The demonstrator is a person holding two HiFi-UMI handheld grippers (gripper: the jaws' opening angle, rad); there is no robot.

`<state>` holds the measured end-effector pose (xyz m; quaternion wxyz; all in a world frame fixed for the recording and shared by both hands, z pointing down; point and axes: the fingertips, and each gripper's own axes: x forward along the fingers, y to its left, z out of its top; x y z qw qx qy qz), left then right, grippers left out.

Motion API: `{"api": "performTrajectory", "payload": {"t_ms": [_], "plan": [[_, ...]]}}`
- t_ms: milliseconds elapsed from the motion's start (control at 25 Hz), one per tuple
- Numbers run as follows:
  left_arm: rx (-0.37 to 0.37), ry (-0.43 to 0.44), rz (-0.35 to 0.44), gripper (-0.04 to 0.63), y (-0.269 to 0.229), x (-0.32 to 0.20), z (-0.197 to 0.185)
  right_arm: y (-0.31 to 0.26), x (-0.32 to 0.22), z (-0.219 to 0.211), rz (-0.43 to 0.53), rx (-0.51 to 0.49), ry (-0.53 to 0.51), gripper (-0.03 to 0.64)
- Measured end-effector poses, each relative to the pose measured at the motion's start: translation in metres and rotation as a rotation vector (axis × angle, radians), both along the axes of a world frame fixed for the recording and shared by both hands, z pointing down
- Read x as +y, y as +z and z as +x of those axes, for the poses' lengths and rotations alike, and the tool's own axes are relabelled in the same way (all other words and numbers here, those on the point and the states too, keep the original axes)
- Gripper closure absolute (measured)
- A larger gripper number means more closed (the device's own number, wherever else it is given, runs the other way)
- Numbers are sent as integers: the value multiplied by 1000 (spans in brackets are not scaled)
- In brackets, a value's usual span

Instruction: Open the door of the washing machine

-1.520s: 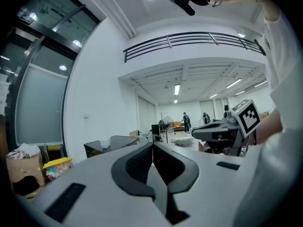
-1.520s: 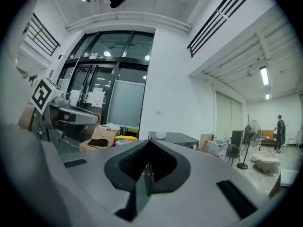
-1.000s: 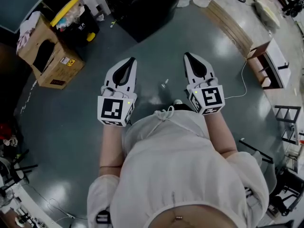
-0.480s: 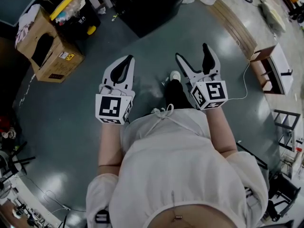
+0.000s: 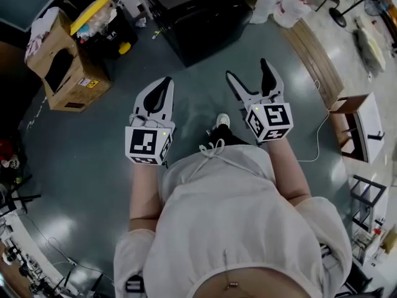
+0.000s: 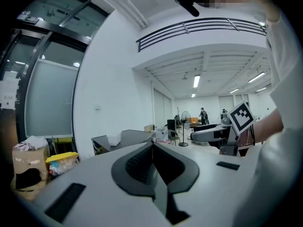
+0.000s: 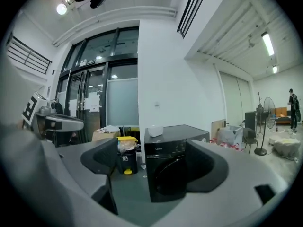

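The black washing machine [image 5: 200,16] stands on the floor ahead of me, its top at the upper middle of the head view. In the right gripper view the washing machine [image 7: 173,169] faces me with its round door [image 7: 169,178] closed, still some way off. My right gripper [image 5: 249,72] is held level and open, nothing between its fingers; the machine shows through the gap of the right gripper [image 7: 151,151]. My left gripper [image 5: 162,87] is beside it, shut and empty, the jaws of the left gripper [image 6: 152,144] meeting at the tip. Neither gripper touches the machine.
A cardboard box [image 5: 62,73] and a bin with a yellow lid [image 5: 99,17] stand left of the machine. White bags [image 5: 285,5] and wooden boards [image 5: 316,54] lie to its right. A small white stand [image 5: 360,126] and a white cable [image 5: 319,135] are at the right. A white container [image 7: 155,130] sits on the machine.
The right gripper's jaws have opened wide. Both grippers and the person have moved forward, so the washing machine is nearer. The left gripper stays shut.
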<state>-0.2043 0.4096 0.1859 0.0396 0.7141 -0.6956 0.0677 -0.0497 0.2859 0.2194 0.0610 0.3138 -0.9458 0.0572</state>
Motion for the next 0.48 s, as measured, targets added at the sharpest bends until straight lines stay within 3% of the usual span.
{"api": "performTrajectory", "payload": {"t_ms": [240, 480], "plan": [[1, -75, -10, 574, 7, -91, -4, 13, -98, -18, -22, 39, -86, 173], [6, -112, -31, 574, 21, -145, -16, 32, -160, -40, -68, 56, -112, 173]]}}
